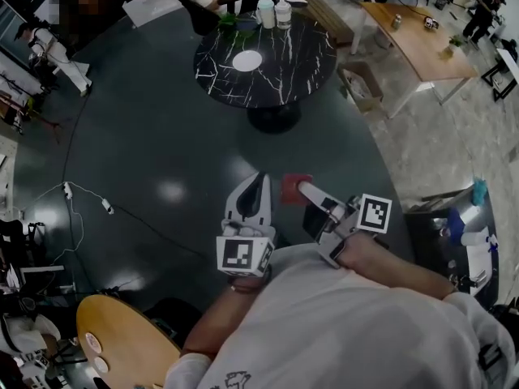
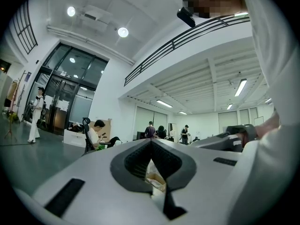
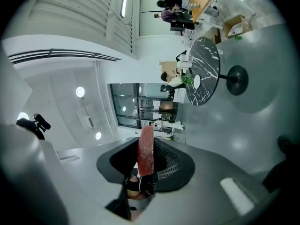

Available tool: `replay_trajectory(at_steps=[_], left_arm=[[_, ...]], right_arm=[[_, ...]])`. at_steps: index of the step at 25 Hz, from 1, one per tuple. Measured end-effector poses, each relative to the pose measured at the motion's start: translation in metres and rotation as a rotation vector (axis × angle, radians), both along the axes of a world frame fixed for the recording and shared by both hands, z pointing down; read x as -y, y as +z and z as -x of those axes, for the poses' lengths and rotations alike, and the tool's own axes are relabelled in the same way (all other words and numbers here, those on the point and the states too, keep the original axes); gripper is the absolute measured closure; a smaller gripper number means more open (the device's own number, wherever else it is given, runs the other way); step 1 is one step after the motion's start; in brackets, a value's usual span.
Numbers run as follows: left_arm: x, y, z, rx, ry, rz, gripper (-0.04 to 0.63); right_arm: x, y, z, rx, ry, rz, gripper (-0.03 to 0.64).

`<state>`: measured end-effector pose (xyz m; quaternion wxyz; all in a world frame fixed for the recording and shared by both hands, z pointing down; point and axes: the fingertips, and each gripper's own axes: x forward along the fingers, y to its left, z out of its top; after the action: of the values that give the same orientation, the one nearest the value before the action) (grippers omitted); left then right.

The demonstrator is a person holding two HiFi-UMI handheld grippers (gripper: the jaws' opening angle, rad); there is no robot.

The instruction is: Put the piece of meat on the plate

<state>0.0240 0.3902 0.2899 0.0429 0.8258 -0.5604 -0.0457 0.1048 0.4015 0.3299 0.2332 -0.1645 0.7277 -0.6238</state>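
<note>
Red flecked w/ pale marbling, the meat [image 3: 146, 150] is a thin flat slab, seen edge-on in the right gripper view, lower centre of frame, clamped between the jaws of the right tool [image 3: 143, 140]. Its lower end is lost in the dark jaw base. In the head view only a red corner shows past that tool's tip. Left tool [image 2: 151, 143] has jaws together, nothing btwn them. White plate [image 1: 247, 61] sits well apart on the black marbled counter [image 1: 304, 59], top centre.

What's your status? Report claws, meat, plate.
Left claw shut, empty. Right claw shut on piece of meat. Plate empty on black table ahead. Nothing seen in between.
</note>
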Motion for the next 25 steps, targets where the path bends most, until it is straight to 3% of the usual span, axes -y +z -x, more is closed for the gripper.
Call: replay_trajectory(at_steps=[14,25], left_arm=[[0.064,-0.005,0.099,-0.025,0.044,0.002,0.589],[0.101,0.019,0.119,-0.045,0.011,0.050,0.589]], right_arm=[[0.069,-0.007,0.104,-0.002,0.012,0.006,0.526],[0.108,0.006,0.124,-0.004,-0.023,0.036,0.526]])
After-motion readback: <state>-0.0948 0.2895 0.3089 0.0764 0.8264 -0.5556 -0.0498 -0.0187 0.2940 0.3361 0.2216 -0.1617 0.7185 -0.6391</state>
